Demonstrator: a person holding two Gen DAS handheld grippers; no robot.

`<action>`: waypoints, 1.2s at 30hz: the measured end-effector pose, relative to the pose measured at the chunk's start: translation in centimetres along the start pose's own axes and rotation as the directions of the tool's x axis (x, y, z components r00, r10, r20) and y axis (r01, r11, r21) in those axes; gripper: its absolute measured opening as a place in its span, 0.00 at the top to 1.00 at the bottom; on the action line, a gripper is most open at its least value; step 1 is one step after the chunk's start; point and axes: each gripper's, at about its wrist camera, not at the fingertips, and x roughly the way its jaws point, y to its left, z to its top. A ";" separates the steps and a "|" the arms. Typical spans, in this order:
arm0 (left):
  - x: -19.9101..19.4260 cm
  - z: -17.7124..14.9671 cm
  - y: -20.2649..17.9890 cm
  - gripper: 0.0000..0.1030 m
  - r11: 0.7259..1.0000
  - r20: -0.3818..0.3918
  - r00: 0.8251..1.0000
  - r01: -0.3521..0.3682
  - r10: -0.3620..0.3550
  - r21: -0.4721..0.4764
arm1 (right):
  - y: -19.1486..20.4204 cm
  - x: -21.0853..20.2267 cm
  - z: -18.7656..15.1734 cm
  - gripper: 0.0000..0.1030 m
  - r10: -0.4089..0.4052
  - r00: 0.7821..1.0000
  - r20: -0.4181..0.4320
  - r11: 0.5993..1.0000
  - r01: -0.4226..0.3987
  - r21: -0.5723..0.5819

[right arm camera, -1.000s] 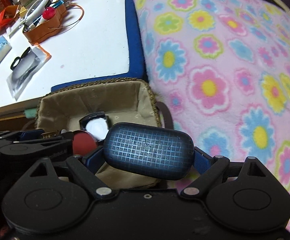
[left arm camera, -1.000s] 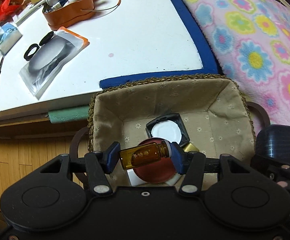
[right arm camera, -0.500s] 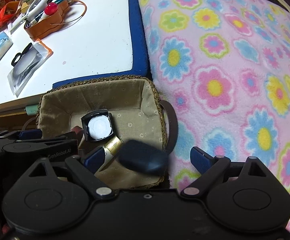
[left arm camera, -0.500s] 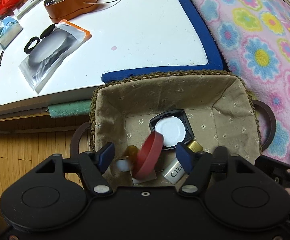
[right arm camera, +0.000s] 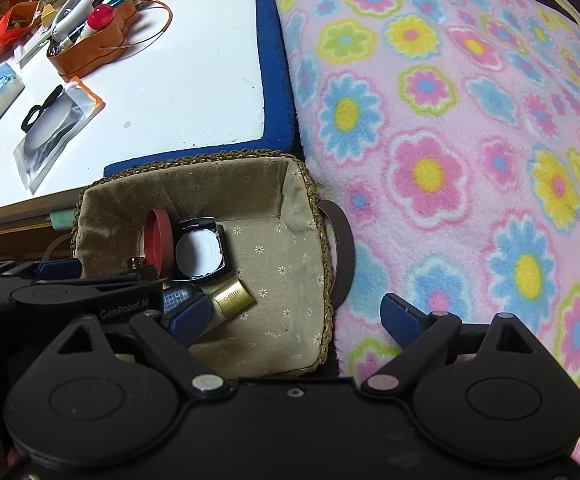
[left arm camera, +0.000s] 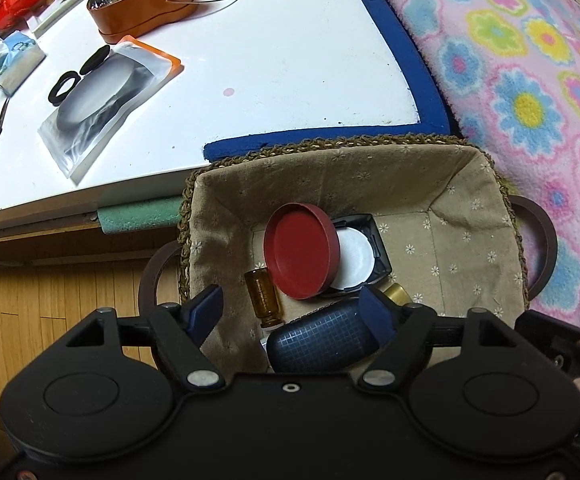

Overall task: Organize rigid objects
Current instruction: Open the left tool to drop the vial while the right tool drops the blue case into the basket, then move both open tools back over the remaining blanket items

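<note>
Left wrist view: the left tool (left arm camera: 292, 312) hangs over the near end of the lined basket (left arm camera: 330, 148), fingers spread wide and holding nothing. Inside the basket, the amber vial (left arm camera: 263, 296) lies near the left wall, the red lid (left arm camera: 300, 254) leans tilted against the black square case (left arm camera: 364, 254) just beyond it, and the dark blue grid-patterned case (left arm camera: 322, 340) rests at the near wall, with a gold cap (left arm camera: 398, 292) just to its right. To finish this release well, I'd lift the tool straight up and back, keeping the fingers apart so they don't clip the blue case or tip the red lid (it looks loosely propped). A second ago this tool pinched the vial over the basket; now the vial is down, and the lid has shifted.

Right wrist view: the right tool (right arm camera: 298, 316) is also spread apart and empty, hovering over the basket's near right corner, beside the floral blanket (right arm camera: 470, 140). The white counter (right arm camera: 189, 80) lies beyond the basket. A second ago it gripped the blue case, which has since dropped into the basket, mostly hidden here behind the left tool.
</note>
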 end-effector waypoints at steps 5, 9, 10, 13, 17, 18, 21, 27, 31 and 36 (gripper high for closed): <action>-0.1 0.0 0.0 0.26 1.000 0.006 1.000 -0.003 0.003 -0.002 | 0.0 0.0 0.0 0.10 -0.002 1.000 0.000 1.000 0.002 0.005; -0.1 0.1 0.1 0.26 1.000 0.006 1.000 -0.003 0.003 -0.002 | -0.1 0.1 0.0 0.10 -0.004 1.000 0.000 1.000 0.004 0.009; -0.1 0.1 0.1 0.26 1.000 0.006 1.000 -0.003 0.003 -0.002 | -0.1 0.0 0.0 0.10 -0.006 1.000 0.000 1.000 0.006 0.010; -0.1 0.1 0.0 0.25 1.000 0.006 1.000 -0.002 0.002 -0.002 | -0.1 0.0 0.0 0.10 -0.007 1.000 0.000 1.000 0.007 0.012; -0.1 0.1 0.1 0.25 1.000 0.006 1.000 -0.004 0.004 -0.005 | -0.1 0.0 0.0 0.10 -0.013 1.000 0.002 1.000 0.013 0.013; -0.1 0.1 0.2 0.25 1.000 0.006 1.000 -0.005 0.005 -0.005 | -0.1 0.0 0.0 0.10 -0.014 1.000 0.002 1.000 0.014 0.014; -0.1 0.1 0.1 0.25 1.000 0.006 1.000 -0.005 0.005 -0.004 | -0.1 0.0 0.0 0.10 -0.016 1.000 0.002 1.000 0.016 0.015; -0.1 0.1 0.1 0.25 1.000 0.007 1.000 -0.005 0.005 -0.003 | -0.1 0.1 0.0 0.10 -0.020 1.000 0.002 1.000 0.019 0.015; -0.1 0.1 0.1 0.25 1.000 0.006 1.000 0.000 0.000 -0.003 | -0.1 0.1 0.1 0.10 -0.021 1.000 0.000 1.000 0.021 0.020; -0.2 0.0 0.1 0.25 1.000 0.011 1.000 0.002 -0.002 -0.001 | -0.2 0.3 0.3 0.10 -0.024 1.000 -0.006 0.999 0.024 0.030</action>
